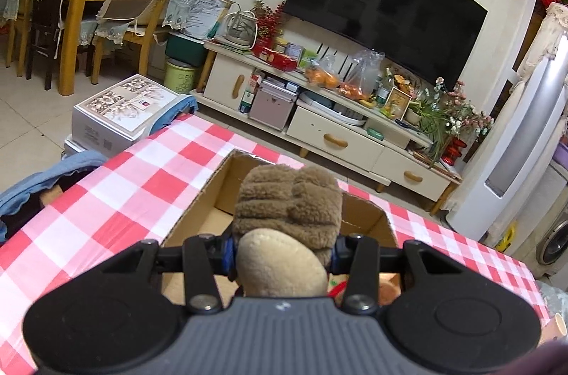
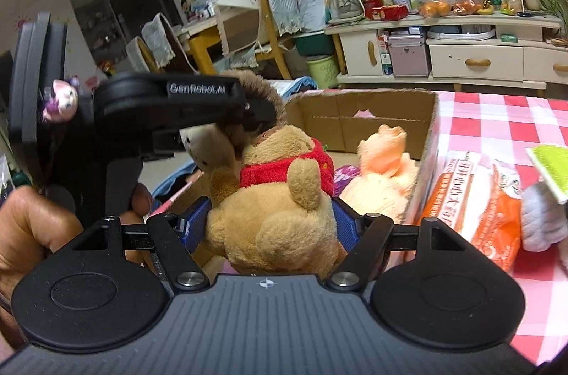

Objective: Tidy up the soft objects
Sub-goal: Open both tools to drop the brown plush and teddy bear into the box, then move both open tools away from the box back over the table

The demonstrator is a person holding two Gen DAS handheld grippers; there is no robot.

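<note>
Two plush toys held over an open cardboard box [image 2: 387, 117] on the checked surface [image 1: 117, 183]. The left gripper [image 1: 282, 249] is closed on a brown curly plush [image 1: 289, 201], whose pale tan part faces the camera, above the box's near end. The right gripper [image 2: 271, 222] is closed on a tan bear in a red shirt [image 2: 280, 197], poised over the box's near rim, just beside the left gripper's load.

To do the step well, in judgement: lower each toy until it clears the rim before the jaws part, one at a time, since the two loads nearly touch; aim the bear at the bare floor beside the peach plush [image 2: 385, 165] so nothing piles up and spills over the wall.

Count: one box; two toys held, one per gripper; one peach plush inside the box, with a purple patterned item [image 2: 342, 178] beside it, kind unclear. On the surface to the right of the box: one orange-and-white packet [image 2: 475, 208], one grey knitted item [image 2: 543, 222], only partly in view.
</note>
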